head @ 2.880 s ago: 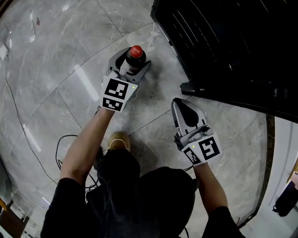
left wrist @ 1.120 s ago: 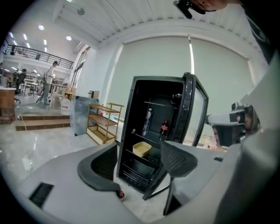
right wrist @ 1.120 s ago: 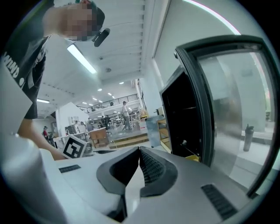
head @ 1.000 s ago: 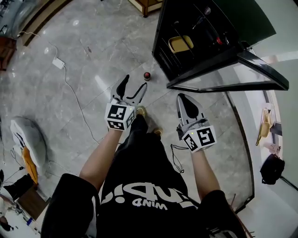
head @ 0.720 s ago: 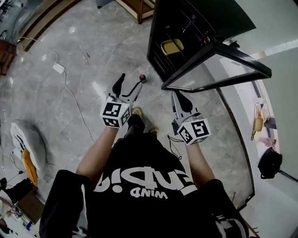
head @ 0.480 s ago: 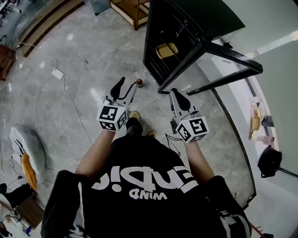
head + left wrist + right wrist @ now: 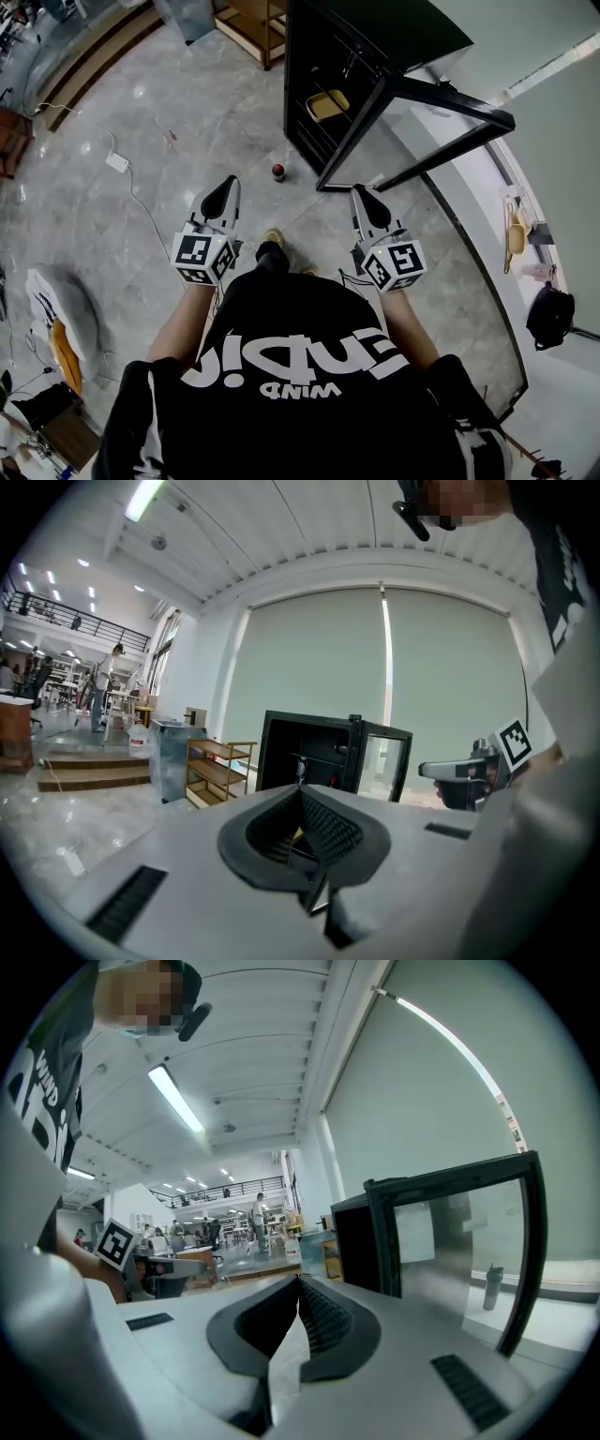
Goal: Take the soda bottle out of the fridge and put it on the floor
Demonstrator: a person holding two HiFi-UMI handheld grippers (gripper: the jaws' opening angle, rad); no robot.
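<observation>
Bottle (image 7: 278,172): stands on the floor (image 7: 169,122), out of the fridge (image 7: 314,52), just left of its open front and well clear of both grippers. Nothing touches it.

Look: small in the head view. Red cap on top, dark body beneath. No label detail can be made out. Seen almost end-on from above, so its long axis runs straight up. Upright, not tipped.

Relation that matters: the bottle lies on the far side of both sets of fingertips, between the two grippers but nearer the left one. The left gripper (image 7: 223,190) would get there first, going forward and a little right. The right gripper (image 7: 364,200) sits farther off, beside the open glass door (image 7: 441,117).

Fingers: left pads pressed together, nothing between them. Right pads likewise together and empty. Neither gripper view shows the bottle, as both look level across the room rather than down.

Judgement: the task looks done, with the bottle placed and let go. No regrasp seems called for.

Surroundings: a yellow tray (image 7: 325,105) inside the fridge. A shoe (image 7: 273,238) near the bottle, on the near side. A thin cable (image 7: 142,204) and a white adapter (image 7: 117,162) on the floor to the left.
</observation>
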